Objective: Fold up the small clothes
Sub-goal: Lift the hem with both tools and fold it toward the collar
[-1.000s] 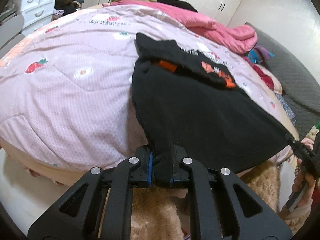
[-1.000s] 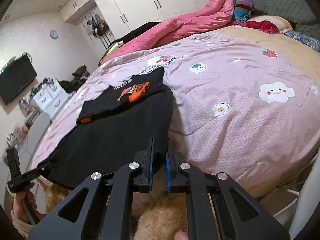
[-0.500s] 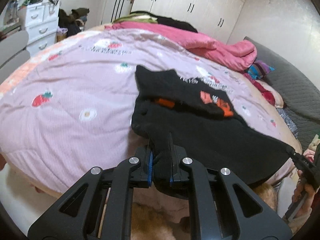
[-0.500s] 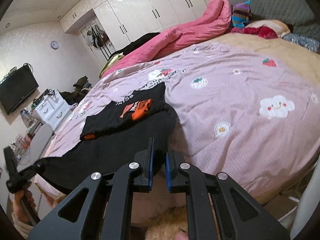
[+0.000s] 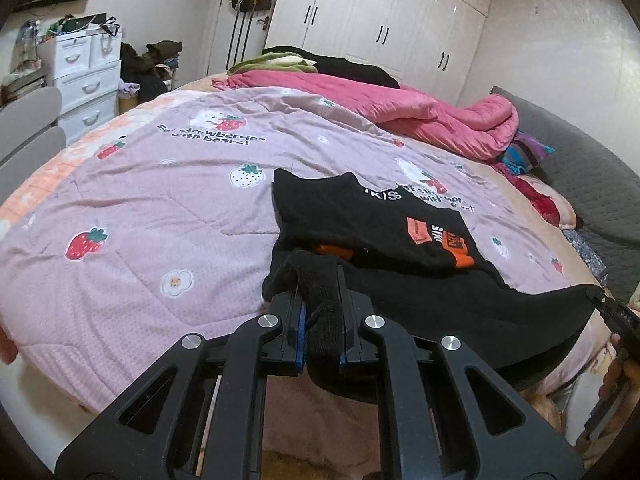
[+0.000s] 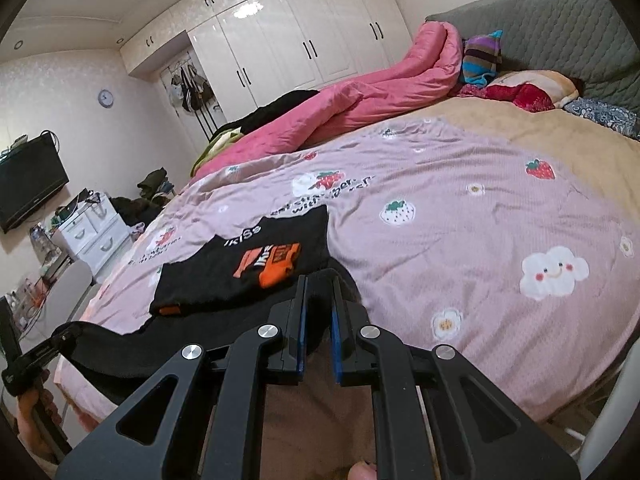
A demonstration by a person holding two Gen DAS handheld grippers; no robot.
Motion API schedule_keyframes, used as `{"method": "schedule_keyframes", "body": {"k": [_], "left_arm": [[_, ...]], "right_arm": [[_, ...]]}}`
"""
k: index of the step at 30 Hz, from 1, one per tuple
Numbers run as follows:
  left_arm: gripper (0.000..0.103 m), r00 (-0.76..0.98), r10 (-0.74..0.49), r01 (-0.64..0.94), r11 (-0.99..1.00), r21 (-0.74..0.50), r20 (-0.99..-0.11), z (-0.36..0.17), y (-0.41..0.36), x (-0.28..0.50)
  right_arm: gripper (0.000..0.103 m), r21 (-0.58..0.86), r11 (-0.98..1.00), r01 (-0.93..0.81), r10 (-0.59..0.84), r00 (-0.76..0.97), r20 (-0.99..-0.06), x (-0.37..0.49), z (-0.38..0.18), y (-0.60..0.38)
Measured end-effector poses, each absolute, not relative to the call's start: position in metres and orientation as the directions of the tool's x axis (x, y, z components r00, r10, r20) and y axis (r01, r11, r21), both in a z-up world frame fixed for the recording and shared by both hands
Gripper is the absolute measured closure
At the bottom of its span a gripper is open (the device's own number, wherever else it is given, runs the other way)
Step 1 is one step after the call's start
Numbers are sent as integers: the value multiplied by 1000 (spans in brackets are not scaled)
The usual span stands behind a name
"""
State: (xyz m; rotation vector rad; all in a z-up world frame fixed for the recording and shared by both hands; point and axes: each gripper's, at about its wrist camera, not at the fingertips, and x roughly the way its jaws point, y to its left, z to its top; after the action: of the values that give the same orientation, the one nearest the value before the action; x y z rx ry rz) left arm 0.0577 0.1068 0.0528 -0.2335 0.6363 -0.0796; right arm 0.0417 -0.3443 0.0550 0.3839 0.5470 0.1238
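A small black garment [image 5: 400, 224] with an orange print lies on the pink strawberry quilt [image 5: 160, 208], its far part folded over on itself. My left gripper [image 5: 320, 276] is shut on the near left corner of its hem, with black fabric bunched between the pads. From the right wrist view, the garment [image 6: 192, 284] stretches to the left, and my right gripper [image 6: 318, 280] is shut on the near right corner. The hem hangs taut between the two grippers above the bed's edge. Each view shows the other gripper: the right one [image 5: 612, 312] and the left one [image 6: 44, 348].
A rolled pink duvet [image 5: 440, 120] lies along the far side of the bed. A grey quilted headboard [image 6: 560, 32], pillows and a striped cloth [image 6: 482, 58] are at the right. White drawers [image 5: 86, 80] and a TV [image 6: 28, 188] stand left of the bed.
Both grippers have risen and moved forward over the bed with the hem. The garment's near half has lifted off the bed edge toward its printed far part.
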Motion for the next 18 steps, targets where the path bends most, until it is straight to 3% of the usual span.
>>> {"method": "schedule_keyframes", "body": {"k": [18], "left_arm": [[98,825,-105,-18,977,-211,-556,70,102,88]], "right_arm": [[94,362,932,-10,186,872,-454,84,77,-342]]}}
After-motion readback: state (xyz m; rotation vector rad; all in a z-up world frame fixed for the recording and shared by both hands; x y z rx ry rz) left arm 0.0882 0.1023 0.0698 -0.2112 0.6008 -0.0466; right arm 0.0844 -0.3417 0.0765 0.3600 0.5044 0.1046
